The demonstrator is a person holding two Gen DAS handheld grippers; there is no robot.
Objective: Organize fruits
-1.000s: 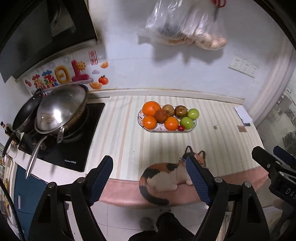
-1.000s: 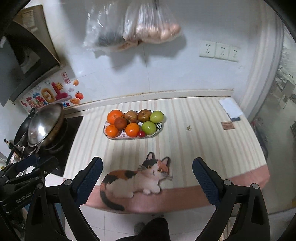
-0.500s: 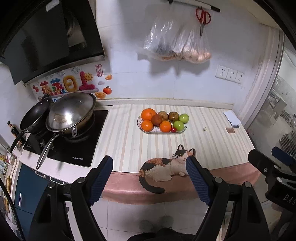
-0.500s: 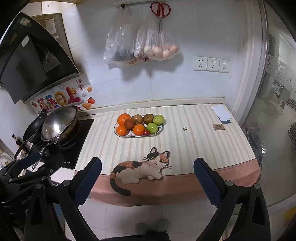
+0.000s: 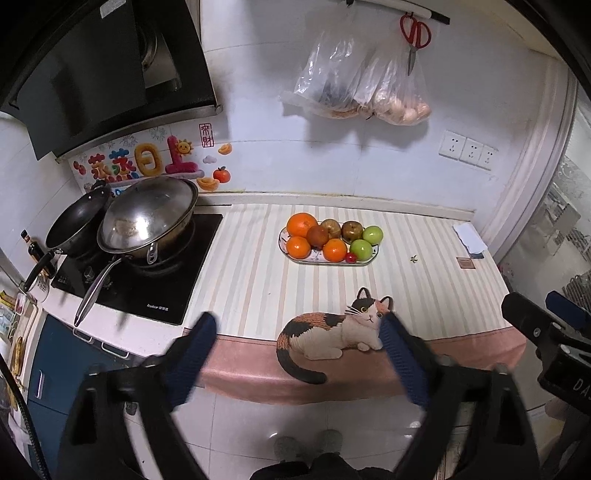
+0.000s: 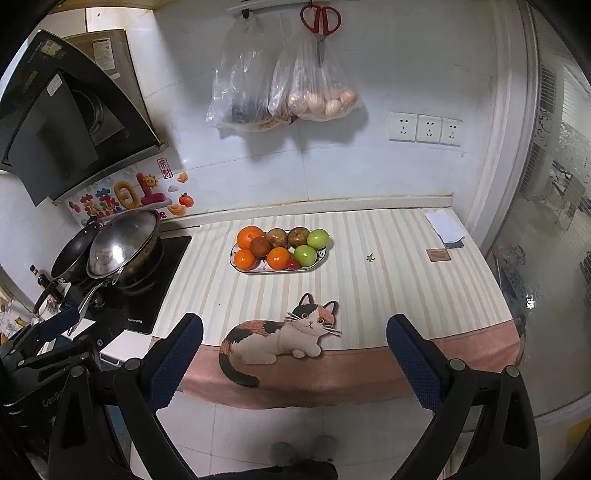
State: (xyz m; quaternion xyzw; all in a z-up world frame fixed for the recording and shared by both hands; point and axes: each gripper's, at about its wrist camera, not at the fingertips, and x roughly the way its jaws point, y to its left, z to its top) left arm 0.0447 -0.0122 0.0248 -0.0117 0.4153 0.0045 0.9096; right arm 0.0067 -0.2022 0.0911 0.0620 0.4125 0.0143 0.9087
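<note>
An oval plate (image 5: 364, 261) (image 6: 320, 259) of fruit stands on the striped counter near the back wall. It holds oranges (image 5: 301, 224) (image 6: 250, 237), brown fruits (image 5: 351, 230) (image 6: 298, 236), two green apples (image 5: 361, 249) (image 6: 305, 255) and a small red fruit (image 5: 351, 257). My left gripper (image 5: 295, 325) is open and empty, well in front of the counter's edge. My right gripper (image 6: 295, 326) is also open and empty, at the same distance from the counter.
A cat-shaped mat (image 5: 332, 332) (image 6: 288, 336) lies at the counter's front edge. A stove with a lidded wok (image 5: 147, 218) and a black pan (image 5: 74, 229) is at the left. Plastic bags (image 6: 288, 96) and red scissors (image 6: 320, 22) hang on the wall. A folded cloth (image 6: 445, 227) lies at the right.
Both grippers have drawn back and up from the counter, so the plate looks smaller and more of the wall shows. Both stay open.
</note>
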